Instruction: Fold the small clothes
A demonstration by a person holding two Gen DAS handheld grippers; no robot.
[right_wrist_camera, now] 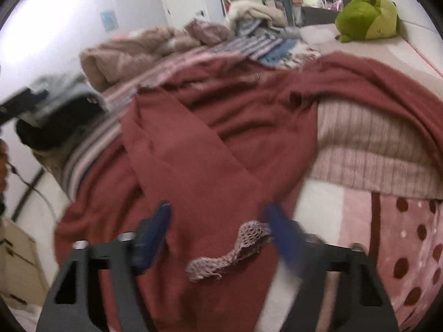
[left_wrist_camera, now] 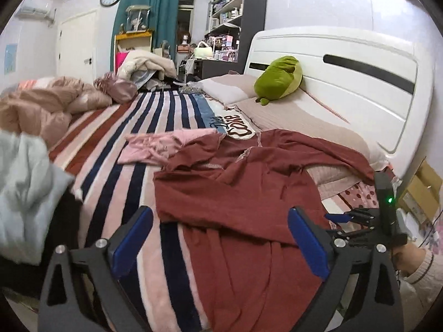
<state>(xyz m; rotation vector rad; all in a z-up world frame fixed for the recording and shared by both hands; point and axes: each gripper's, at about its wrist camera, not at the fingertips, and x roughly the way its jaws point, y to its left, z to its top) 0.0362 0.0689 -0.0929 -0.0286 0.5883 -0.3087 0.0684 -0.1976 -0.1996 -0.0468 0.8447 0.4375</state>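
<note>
A dark red garment (left_wrist_camera: 238, 193) lies crumpled on the striped bed cover, draped over the bed's near edge; it also fills the right wrist view (right_wrist_camera: 207, 144), with a lace-trimmed end (right_wrist_camera: 229, 251) hanging near the camera. A small pink garment (left_wrist_camera: 155, 149) lies behind it. My left gripper (left_wrist_camera: 218, 238) is open and empty, hovering over the red garment's near part. My right gripper (right_wrist_camera: 221, 232) is open with the red cloth between its blue fingers, not clamped. It also shows at the right edge of the left wrist view (left_wrist_camera: 357, 218).
A striped blanket (left_wrist_camera: 155, 116) covers the bed. A green plush toy (left_wrist_camera: 279, 77) lies on pillows by the white headboard (left_wrist_camera: 346, 63). Beige quilts (left_wrist_camera: 41, 105) are piled at far left. A pale blue cloth (left_wrist_camera: 25, 191) sits near left. Cardboard boxes (left_wrist_camera: 423, 188) stand right of the bed.
</note>
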